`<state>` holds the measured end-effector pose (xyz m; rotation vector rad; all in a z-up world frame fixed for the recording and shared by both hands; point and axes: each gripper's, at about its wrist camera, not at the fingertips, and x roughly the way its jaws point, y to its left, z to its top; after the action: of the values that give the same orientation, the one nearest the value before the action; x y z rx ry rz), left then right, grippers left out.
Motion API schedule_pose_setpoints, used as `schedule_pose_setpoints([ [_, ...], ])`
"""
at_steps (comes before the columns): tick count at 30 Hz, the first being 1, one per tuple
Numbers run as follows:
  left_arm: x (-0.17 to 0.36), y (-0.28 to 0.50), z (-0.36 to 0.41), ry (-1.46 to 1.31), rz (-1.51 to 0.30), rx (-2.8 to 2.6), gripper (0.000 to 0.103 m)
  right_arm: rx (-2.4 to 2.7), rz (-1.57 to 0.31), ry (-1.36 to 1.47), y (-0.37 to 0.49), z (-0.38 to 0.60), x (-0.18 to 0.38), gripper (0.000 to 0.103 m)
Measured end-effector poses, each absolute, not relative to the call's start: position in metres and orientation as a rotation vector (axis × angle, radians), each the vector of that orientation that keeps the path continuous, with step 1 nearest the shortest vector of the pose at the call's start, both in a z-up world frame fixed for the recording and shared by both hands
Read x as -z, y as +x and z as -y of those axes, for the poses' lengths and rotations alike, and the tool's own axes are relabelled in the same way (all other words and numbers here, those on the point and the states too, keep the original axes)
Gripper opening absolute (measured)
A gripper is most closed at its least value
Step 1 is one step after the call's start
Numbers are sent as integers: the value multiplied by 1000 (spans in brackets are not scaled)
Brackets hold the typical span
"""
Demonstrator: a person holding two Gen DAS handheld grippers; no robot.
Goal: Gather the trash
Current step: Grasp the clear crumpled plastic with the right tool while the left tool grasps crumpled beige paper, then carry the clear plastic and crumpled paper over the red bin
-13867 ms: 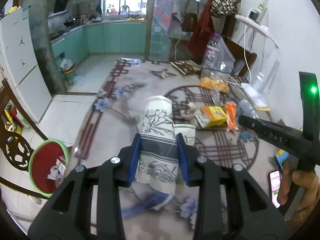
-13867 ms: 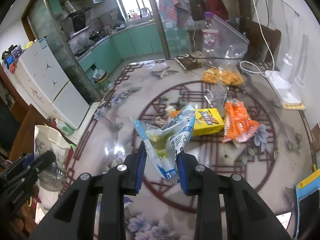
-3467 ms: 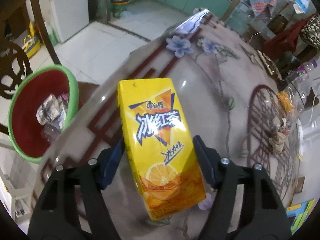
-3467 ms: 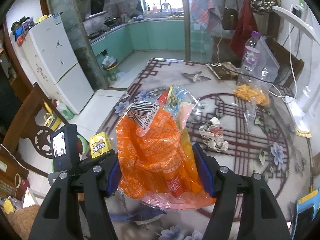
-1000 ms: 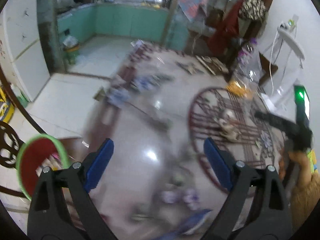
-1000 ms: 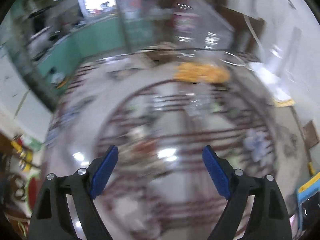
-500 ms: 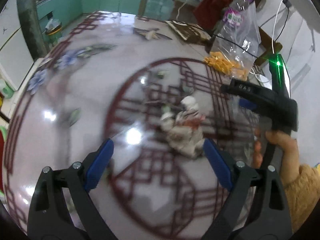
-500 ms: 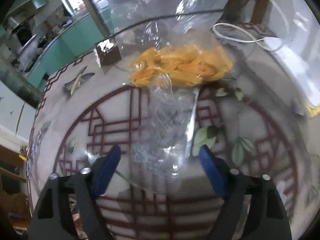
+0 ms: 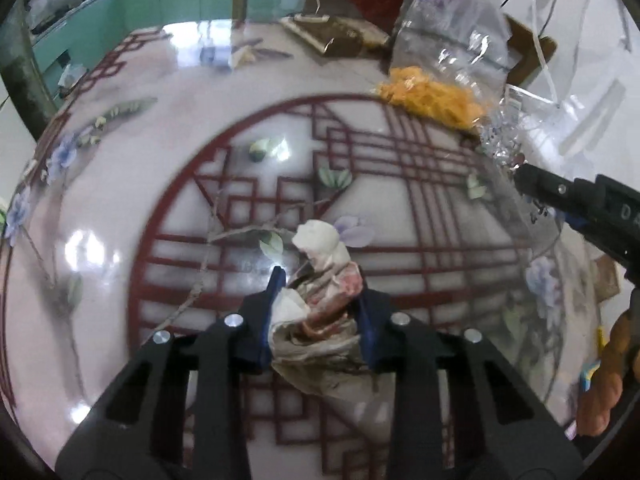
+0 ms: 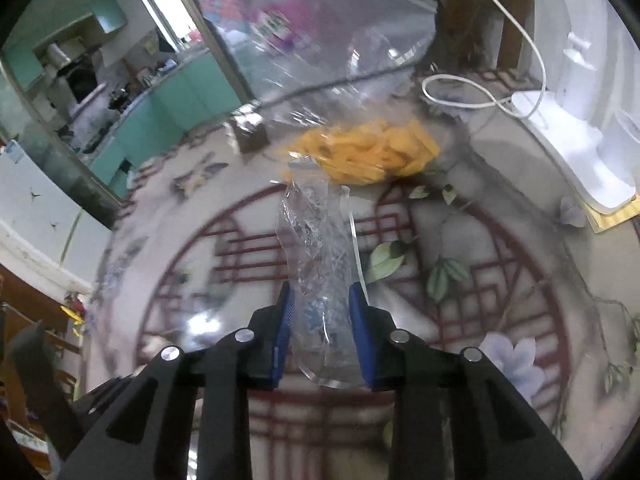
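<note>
My left gripper (image 9: 318, 304) is shut on a wad of crumpled, stained tissue paper (image 9: 320, 284) lying on the glossy patterned table (image 9: 160, 200). My right gripper (image 10: 322, 304) is shut on a crumpled clear plastic wrapper (image 10: 316, 248), which stands up between the blue pads. In the left wrist view the right gripper (image 9: 520, 174) shows at the right edge with the clear wrapper (image 9: 500, 140) at its tip.
A large clear bag holding orange snack pieces (image 10: 368, 152) lies at the far side of the table, also in the left wrist view (image 9: 432, 96). A white appliance base (image 10: 580, 152) with a white cable (image 10: 480, 96) stands at the right. A brown box (image 9: 340, 34) lies at the back.
Both grippers have closed from open: the left on the tissue wad, the right on the clear wrapper. Both have moved in closer to the table.
</note>
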<state>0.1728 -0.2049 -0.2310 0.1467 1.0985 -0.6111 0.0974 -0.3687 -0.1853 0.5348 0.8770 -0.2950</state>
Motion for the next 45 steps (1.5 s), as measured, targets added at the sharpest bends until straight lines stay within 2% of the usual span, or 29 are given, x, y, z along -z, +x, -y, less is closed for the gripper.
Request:
schedule_pose_setpoints([
  [10, 118, 134, 89, 70, -900, 563, 32, 208, -772, 425, 72, 257, 104, 29],
  [18, 66, 108, 0, 38, -756, 500, 32, 122, -728, 339, 55, 161, 66, 30],
  [28, 47, 108, -110, 14, -703, 400, 32, 3, -729, 286, 68, 46, 53, 30],
  [45, 58, 142, -268, -3, -727, 253, 33, -149, -802, 274, 117, -112, 69, 31],
])
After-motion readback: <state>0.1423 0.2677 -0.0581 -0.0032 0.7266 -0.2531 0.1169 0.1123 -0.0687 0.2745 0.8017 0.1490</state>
